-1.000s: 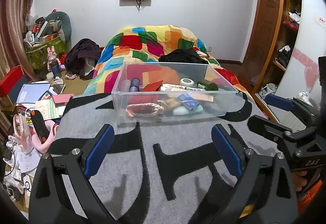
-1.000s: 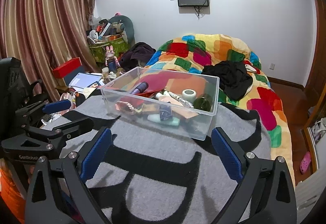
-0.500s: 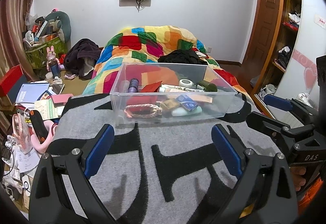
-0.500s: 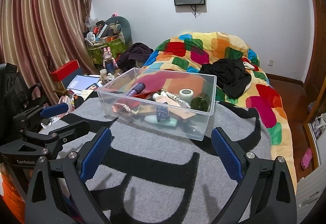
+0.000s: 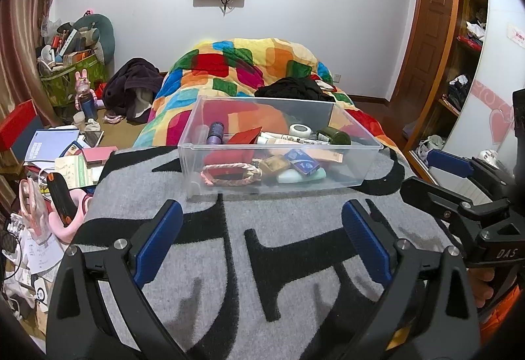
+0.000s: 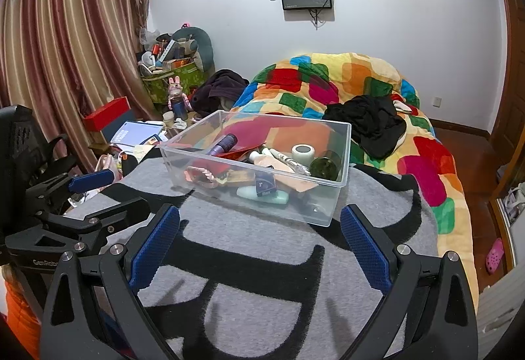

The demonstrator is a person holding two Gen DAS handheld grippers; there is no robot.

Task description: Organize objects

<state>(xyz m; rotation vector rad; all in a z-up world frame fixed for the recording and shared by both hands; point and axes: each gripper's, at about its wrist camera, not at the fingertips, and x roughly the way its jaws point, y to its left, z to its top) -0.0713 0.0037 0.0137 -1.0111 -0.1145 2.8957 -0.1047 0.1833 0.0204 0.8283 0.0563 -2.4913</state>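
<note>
Sitting on the grey-and-black blanket [image 5: 295, 261] toward its far edge, the clear bin [image 5: 279, 176] of small items lies ahead of both tools, untouched. Left gripper [image 5: 262, 238] and right gripper [image 6: 259, 238] hover low over the blanket's near edge, side by side, jaws spread wide and empty.

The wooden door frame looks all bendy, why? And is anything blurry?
Left wrist view: the fisheye lens curves the brown wooden door frame near the picture's edge, and the corners go black. Right wrist view: the striped pink curtain bows too; the clear plastic box looks sharp.
</note>
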